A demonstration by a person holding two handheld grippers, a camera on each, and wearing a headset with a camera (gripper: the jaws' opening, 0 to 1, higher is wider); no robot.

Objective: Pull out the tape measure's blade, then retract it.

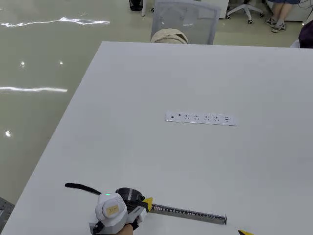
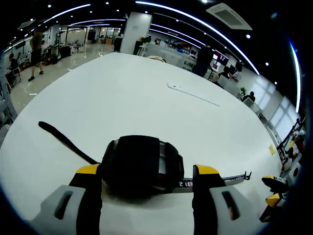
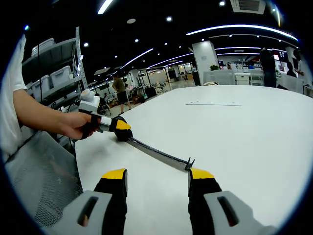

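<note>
1. Left fingers (image 2: pixel 89 171) are clamped on the tape's case (image 2: pixel 139 161), one on each flank. The case sits on the worktop (image 1: pixel 161 83) at its near edge.
2. The blade (image 1: pixel 188 213) is out and lying flat. Its long axis runs from the case toward my right, roughly along the near edge.
3. Right fingers (image 3: pixel 115 175) are apart and hold nothing. The hook (image 3: pixel 188 164) lies just ahead of them, close beside the tip on that view's right and not between the tips.
4. Judgement: the next move turns on the hook. My right side is the nearer one; the left only anchors the case. To pinch the hook I would need to shift slightly toward it, in line with the blade.
5. The right gripper view gives the hook-to-tip gap. In the head view the right side is just a yellow tip at the bottom edge.
6. The left gripper view gives the seating of the case and the strap (image 2: pixel 61 139) trailing off behind it.
</note>
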